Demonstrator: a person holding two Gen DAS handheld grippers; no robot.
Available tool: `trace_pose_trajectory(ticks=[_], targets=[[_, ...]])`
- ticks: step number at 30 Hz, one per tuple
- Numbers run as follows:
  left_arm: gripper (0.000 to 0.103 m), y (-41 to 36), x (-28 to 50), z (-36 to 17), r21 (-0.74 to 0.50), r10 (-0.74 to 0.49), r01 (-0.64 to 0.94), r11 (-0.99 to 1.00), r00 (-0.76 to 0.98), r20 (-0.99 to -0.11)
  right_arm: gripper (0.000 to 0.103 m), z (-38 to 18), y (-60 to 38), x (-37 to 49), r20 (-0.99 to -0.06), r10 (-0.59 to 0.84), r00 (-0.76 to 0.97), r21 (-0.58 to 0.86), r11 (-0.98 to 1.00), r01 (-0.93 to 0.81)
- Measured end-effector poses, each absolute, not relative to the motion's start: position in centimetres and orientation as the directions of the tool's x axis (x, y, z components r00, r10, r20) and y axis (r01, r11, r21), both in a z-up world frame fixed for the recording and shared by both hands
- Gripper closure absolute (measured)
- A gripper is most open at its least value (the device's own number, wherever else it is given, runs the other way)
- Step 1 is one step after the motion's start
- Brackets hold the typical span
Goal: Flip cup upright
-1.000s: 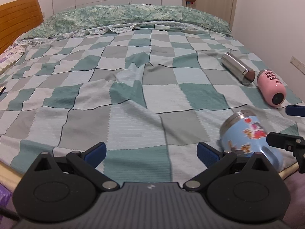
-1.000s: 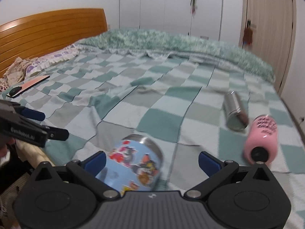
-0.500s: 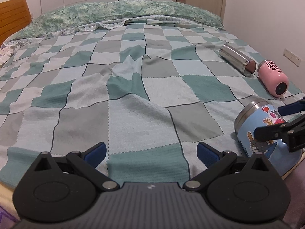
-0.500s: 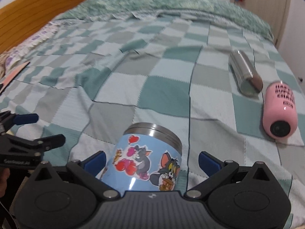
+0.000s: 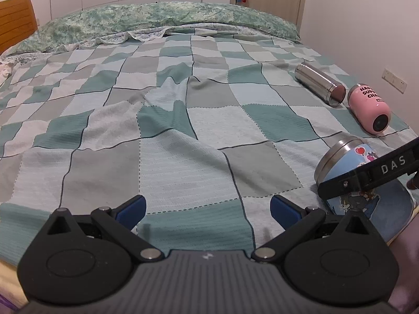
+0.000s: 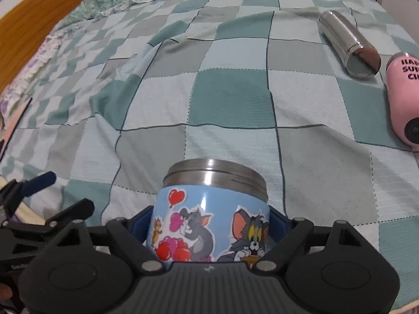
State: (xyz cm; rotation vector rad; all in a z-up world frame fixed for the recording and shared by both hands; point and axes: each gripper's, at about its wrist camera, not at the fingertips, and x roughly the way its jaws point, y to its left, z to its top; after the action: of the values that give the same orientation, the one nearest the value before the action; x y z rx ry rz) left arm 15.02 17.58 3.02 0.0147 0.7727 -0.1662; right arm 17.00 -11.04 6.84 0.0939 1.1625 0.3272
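A light blue cartoon-sticker cup (image 6: 212,214) with a steel threaded rim lies on its side on the checked bedspread (image 6: 230,99), rim pointing away. My right gripper (image 6: 210,225) has closed its blue pads on the cup's sides. In the left wrist view the cup (image 5: 348,172) is at the right edge with a right-gripper finger (image 5: 366,175) across it. My left gripper (image 5: 207,209) is open and empty, low over the bed's near edge, to the left of the cup.
A steel flask (image 5: 318,83) and a pink bottle (image 5: 370,107) lie on their sides farther right on the bed. Pillows (image 5: 167,18) lie at the head. A wooden headboard (image 6: 31,23) is at the left, a wall (image 5: 366,26) at the right.
My right gripper has moved forward around the cup and closed on its sides. The left gripper has shifted slightly; it stays open.
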Motion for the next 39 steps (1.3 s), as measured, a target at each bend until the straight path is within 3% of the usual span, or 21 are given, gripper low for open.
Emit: trace_pose_trajectory(ticks=[7, 12, 22, 26, 32, 36, 39], targets=[[0.000, 17.6, 15.0, 3.2, -0.051, -0.146, 0.155, 0.987, 0.706, -0.693, 0.017, 7.1, -12.0, 16.6, -0.857, 0.356, 0.374, 0.287, 0.931, -0.227], [0.000, 17.9, 14.8, 3.6, -0.055, -0.141, 0.143, 0.988, 0.713, -0.687, 0.018, 8.9, -12.6, 14.9, -0.784, 0.412, 0.465, 0.307, 0.908, -0.287], [0.000, 18.3, 15.2, 4.8, -0.061, -0.118, 0.104, 0.993, 0.736, -0.667, 0.020, 12.6, -11.0, 13.4, -0.548, 0.400, 0.734, 0.110, 0.905, -0.411], [0.000, 18.3, 15.8, 4.7, -0.057, -0.105, 0.091, 0.994, 0.734, -0.671, 0.020, 12.5, -10.0, 14.3, -0.496, 0.385, 0.779, 0.052, 0.908, -0.416], [0.000, 18.0, 16.3, 4.6, -0.057, -0.105, 0.090, 0.994, 0.735, -0.670, 0.020, 11.1, -8.4, 15.5, -0.479, 0.358, 0.802, -0.021, 0.908, -0.418], [0.000, 17.8, 16.5, 4.4, -0.051, -0.101, 0.090, 0.995, 0.732, -0.674, 0.020, 8.7, -7.7, 16.2, -0.535, 0.342, 0.773, -0.033, 0.905, -0.423], [0.000, 17.7, 16.8, 4.2, -0.048, -0.094, 0.084, 0.995, 0.727, -0.680, 0.020, 8.1, -7.4, 15.8, -0.505, 0.350, 0.789, -0.064, 0.897, -0.438]])
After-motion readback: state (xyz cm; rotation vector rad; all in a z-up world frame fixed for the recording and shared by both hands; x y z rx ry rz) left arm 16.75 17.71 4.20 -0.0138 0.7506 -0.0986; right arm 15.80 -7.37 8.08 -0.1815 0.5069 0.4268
